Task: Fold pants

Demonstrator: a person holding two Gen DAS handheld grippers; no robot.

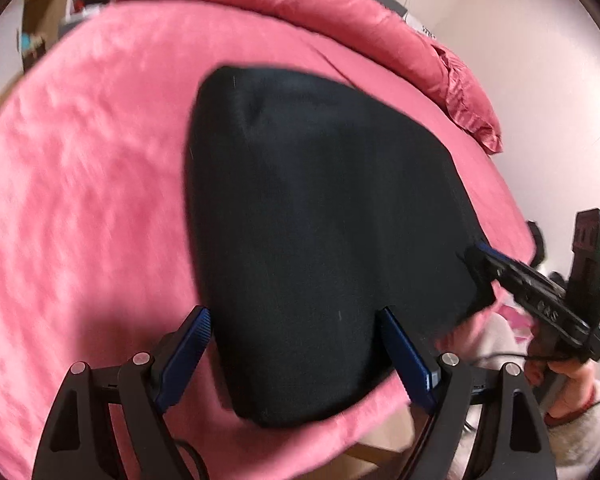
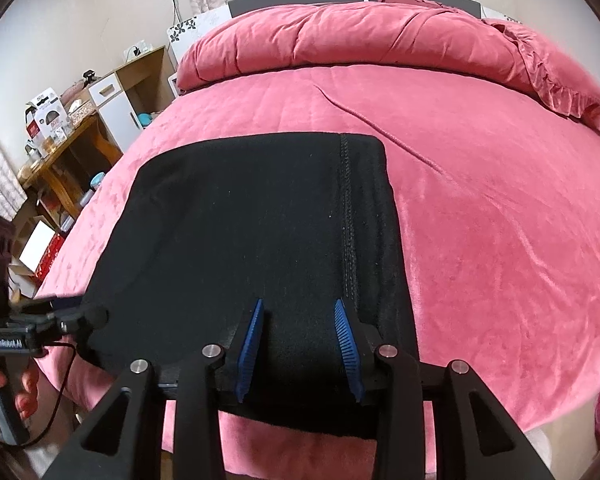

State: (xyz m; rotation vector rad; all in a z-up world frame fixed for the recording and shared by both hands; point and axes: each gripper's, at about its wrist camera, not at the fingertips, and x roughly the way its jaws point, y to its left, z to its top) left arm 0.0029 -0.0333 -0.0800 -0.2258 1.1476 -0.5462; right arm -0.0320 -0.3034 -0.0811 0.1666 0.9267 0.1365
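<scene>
Black pants [image 2: 240, 232] lie folded flat on a pink bed [image 2: 480, 220], near its front edge; they also show in the left wrist view [image 1: 320, 220]. My left gripper [image 1: 296, 316] is open, its fingers astride the pants' near left corner. My right gripper [image 2: 300, 312] is partly open over the pants' near edge, by a stitched seam [image 2: 346, 216]. In the left wrist view the right gripper [image 1: 480, 260] touches the pants' right corner. In the right wrist view the left gripper [image 2: 88, 316] sits at the pants' left corner.
A rolled pink duvet [image 2: 360, 36] and a ruffled pillow [image 2: 560, 84] lie at the bed's far end. A wooden table [image 2: 56, 160] with boxes and a cabinet [image 2: 132, 96] stand left of the bed. A wall is at the right.
</scene>
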